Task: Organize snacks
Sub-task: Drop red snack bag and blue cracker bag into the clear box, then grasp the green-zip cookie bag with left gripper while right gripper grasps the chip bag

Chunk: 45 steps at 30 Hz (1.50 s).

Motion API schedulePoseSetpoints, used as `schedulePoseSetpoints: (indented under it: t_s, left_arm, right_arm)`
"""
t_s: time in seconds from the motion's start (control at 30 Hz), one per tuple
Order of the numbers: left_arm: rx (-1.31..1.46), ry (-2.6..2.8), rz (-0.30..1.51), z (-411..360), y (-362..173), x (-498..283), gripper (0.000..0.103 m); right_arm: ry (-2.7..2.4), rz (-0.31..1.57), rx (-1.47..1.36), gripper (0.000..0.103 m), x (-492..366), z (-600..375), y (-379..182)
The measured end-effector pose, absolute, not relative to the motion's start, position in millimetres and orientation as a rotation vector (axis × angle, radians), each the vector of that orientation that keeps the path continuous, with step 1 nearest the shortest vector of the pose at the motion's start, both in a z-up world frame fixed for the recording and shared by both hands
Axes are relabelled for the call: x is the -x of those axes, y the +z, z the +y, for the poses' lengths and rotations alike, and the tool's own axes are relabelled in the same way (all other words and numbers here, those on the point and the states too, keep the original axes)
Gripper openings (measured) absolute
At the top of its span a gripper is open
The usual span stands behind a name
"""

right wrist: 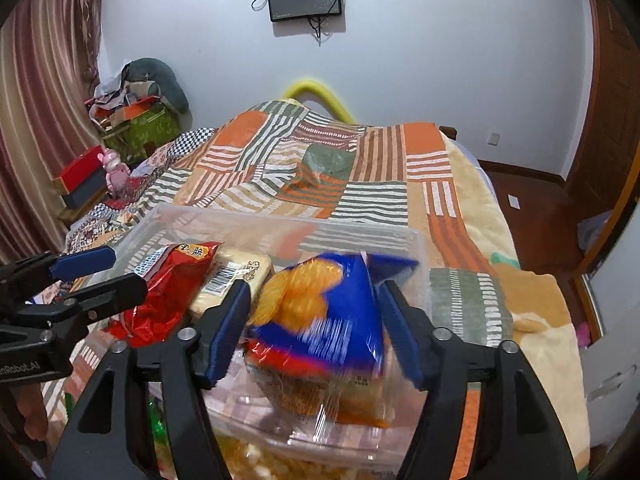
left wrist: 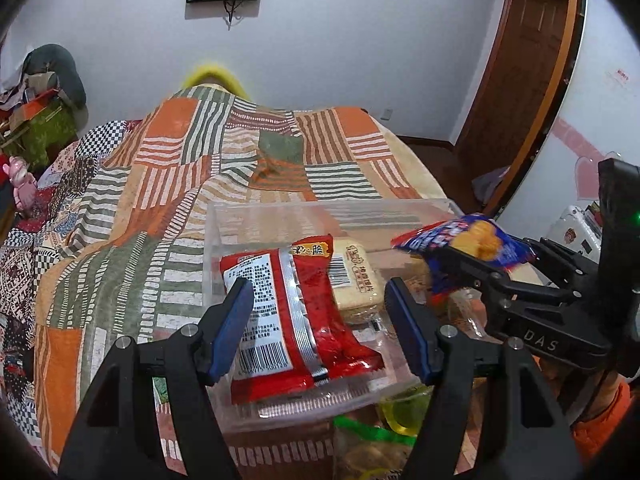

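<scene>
A clear plastic bin (left wrist: 332, 206) (right wrist: 280, 220) rests on the bed. In it lie a red snack packet (left wrist: 304, 312) (right wrist: 168, 292) and a pale cracker pack (left wrist: 356, 280) (right wrist: 232, 276). My left gripper (left wrist: 320, 312) (right wrist: 116, 272) is open over the bin's near side, its blue pads either side of the red packet without pressing it. My right gripper (right wrist: 312, 320) (left wrist: 452, 264) stands open over the bin's right part. A blue chip bag (right wrist: 328, 312) (left wrist: 468, 240) hangs between its pads, motion-blurred and loose. More packets show under the bag, blurred.
The bin sits on a patchwork quilt (left wrist: 180, 184) (right wrist: 360, 168). Several more snack bags (left wrist: 372, 440) (right wrist: 256, 460) lie in front of the bin, below the grippers. Clutter and boxes (right wrist: 132, 120) stand at the far left. A wooden door (left wrist: 528, 80) is at the right.
</scene>
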<state>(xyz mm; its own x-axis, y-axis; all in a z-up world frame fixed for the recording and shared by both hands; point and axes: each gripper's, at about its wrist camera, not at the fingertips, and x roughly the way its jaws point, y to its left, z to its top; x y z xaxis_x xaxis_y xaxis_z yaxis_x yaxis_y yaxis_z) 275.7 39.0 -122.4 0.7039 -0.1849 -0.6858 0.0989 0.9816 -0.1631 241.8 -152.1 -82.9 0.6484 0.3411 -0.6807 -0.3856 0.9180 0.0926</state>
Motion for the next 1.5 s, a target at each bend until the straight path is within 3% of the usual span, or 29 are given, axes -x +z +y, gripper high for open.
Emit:
schedulePoseSetpoints:
  t_s: [0.33, 0.6, 1.17, 1.5]
  left_arm:
    - [0.061, -0.154, 0.739, 34.3, -100.7, -236.7, 0.070]
    - [0.034, -0.147, 0.777, 34.8, -110.4, -200.7, 0.081]
    - [-0.046, -0.148, 0.922, 7.9, -180.5, -188.5, 0.089]
    - [-0.008, -0.179, 0.938, 13.0, -196.6, -194.2, 0.099]
  right_arm:
    - [0.439, 0.701, 0.068, 0.069, -208.8, -166.4, -56.5]
    - [0.434, 0.695, 0.046, 0.071, -184.4, -188.4, -52.7]
    - [0.349, 0.902, 0.015, 0.071, -168.7, -237.9, -122.5]
    - [0.364, 0.973, 0.039, 0.069, -181.7, -230.0, -144.4]
